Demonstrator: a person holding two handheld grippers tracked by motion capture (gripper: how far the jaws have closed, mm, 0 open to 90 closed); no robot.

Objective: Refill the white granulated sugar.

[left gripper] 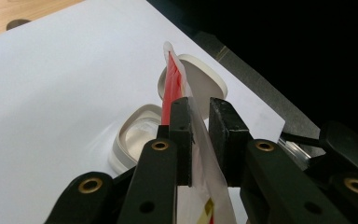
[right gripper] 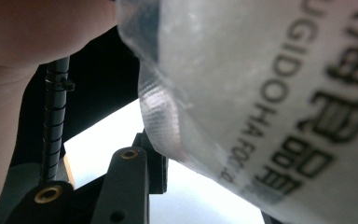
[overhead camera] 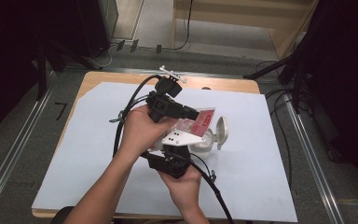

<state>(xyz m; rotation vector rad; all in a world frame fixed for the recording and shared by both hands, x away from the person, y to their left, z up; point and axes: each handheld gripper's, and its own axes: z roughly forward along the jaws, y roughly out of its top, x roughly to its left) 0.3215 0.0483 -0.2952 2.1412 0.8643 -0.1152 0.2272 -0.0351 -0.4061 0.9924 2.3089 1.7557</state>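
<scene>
white table (overhead camera: pixel 98 154) | left tongs (left gripper: pixel 200 109) pinch packet (left gripper: pixel 173 84) | right tongs' (right gripper: pixel 154 158) spread unclear

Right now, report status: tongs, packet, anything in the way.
Left tongs shut on the red-and-white packet, held above the open white container. Right tongs close under the packet, grip unclear. Lid hinged open; nothing blocking the mouth.

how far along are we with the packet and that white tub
Done: the tub sits open, its lid flipped back. In hand: the left tool grips the packet above the tub, and the right tool is up close against it. Left: no contents visible going into the tub yet.
</scene>
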